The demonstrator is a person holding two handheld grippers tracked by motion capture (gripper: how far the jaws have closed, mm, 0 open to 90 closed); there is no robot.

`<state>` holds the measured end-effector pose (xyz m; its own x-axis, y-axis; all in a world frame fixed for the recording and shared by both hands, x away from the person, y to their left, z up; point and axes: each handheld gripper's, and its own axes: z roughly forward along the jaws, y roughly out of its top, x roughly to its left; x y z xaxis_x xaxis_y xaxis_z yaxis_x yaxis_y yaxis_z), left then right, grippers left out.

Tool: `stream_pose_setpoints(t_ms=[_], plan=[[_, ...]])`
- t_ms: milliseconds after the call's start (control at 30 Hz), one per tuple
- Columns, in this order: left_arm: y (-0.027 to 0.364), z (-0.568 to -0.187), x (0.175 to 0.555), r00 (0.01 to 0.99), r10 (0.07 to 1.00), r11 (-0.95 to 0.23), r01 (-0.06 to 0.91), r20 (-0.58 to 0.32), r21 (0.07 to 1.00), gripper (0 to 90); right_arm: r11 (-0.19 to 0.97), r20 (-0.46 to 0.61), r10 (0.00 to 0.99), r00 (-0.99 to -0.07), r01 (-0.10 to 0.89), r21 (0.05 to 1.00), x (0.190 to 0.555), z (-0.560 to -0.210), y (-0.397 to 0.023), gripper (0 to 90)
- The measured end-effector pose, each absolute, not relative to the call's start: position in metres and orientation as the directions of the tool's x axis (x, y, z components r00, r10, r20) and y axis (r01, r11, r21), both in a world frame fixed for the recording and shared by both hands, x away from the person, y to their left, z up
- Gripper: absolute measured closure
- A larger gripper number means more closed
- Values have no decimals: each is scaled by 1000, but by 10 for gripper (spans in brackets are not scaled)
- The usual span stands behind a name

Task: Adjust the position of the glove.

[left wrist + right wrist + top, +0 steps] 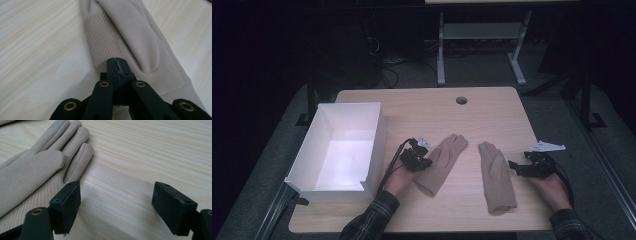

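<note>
The left claw [421, 159] is clenched on the left glove's [443, 161] edge, seemingly starting to lift it; the right claw [518, 167] waits released beside the right glove [496, 176]; next, likely carry to the white box [339, 150].

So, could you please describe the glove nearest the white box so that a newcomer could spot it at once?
Start at the white box on the left of the wooden table. Just to its right lies a beige glove, its fingers slanting away toward the right. Unlike the other glove further right, the shut left gripper sits at its edge.
</note>
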<state>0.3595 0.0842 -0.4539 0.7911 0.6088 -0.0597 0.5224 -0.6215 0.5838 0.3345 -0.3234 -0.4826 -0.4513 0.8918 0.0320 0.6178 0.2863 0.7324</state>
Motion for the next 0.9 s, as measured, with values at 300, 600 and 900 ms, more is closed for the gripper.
stream_pose_setpoints(t_ms=[300,600,900], plan=[[77,-454,335,836,542,-654,485,-88,580,896,289,31,891,-454,616,733,335,-483,-323,230],[74,-453,317,863,498,-685,451,-85,571,896,289,30,890,-454,616,733,335,-483,-323,229],[77,-448,322,849,516,-655,474,-110,588,743,288,32,891,-454,617,732,334,-483,-323,228]])
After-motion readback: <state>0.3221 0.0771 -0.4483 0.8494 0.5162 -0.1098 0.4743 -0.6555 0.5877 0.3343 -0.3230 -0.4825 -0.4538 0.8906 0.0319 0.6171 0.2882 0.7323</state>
